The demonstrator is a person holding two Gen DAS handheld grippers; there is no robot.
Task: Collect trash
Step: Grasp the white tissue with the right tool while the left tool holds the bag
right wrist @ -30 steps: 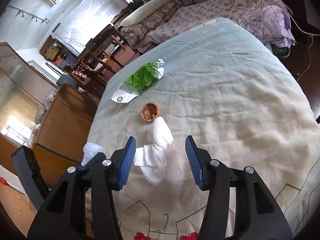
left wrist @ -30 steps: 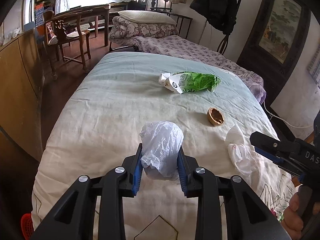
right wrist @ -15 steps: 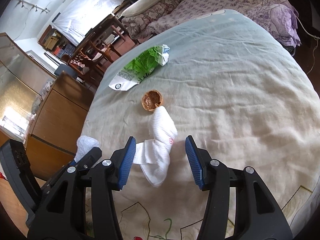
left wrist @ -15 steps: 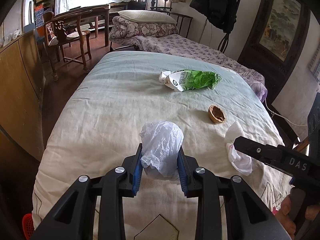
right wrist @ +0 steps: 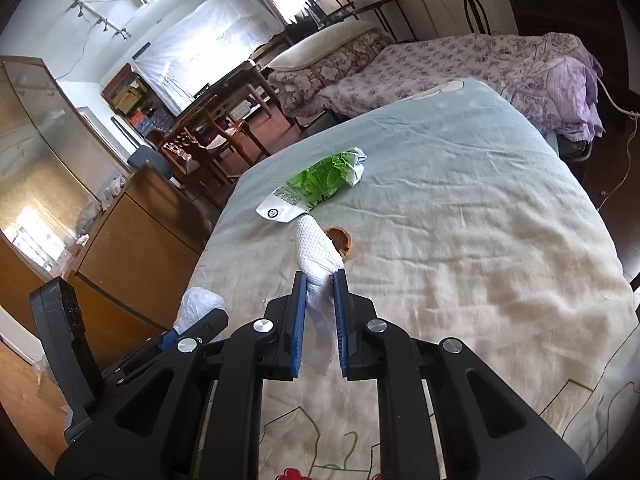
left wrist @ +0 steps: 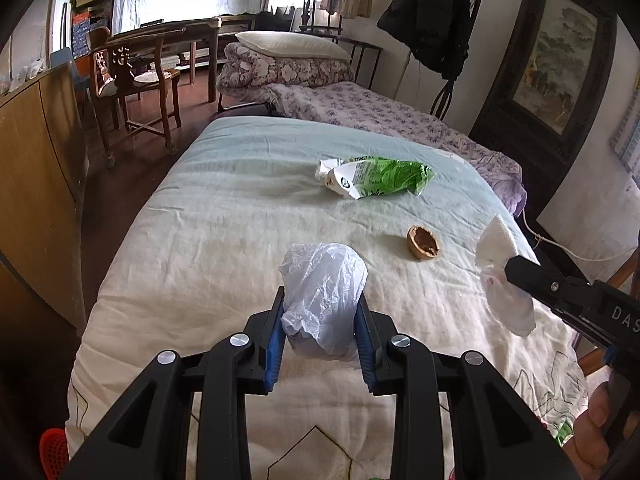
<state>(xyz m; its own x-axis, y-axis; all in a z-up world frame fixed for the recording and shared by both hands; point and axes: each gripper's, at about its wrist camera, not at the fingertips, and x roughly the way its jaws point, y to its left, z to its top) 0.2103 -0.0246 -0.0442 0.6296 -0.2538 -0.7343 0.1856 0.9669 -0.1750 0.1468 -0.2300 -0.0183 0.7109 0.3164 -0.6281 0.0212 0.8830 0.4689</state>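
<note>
1. A bed (left wrist: 224, 216) under a pale, wrinkled quilt fills both views; a second bed with a purple floral cover (left wrist: 384, 112) stands beyond its far end.
2. Past the bed's left edge stand a wooden cabinet (left wrist: 36, 168) and a carved chair (left wrist: 132, 80).
3. A green and white wrapper (left wrist: 376, 178) lies near the bed's far end, with a brown nut shell (left wrist: 423, 242) lying apart from it toward the near end.
4. The left tool (left wrist: 322, 316) grips a crumpled clear plastic bag (left wrist: 324, 284) above the bed's near end.
5. The right tool (right wrist: 320, 304) is closed on a white tissue (right wrist: 316, 248), lifted off the quilt.
6. Only the left view shows a framed painting (left wrist: 560, 60), a hanging dark coat (left wrist: 432, 20) and the person's hand (left wrist: 596, 424); only the right view shows the ceiling lamps (right wrist: 92, 12).
</note>
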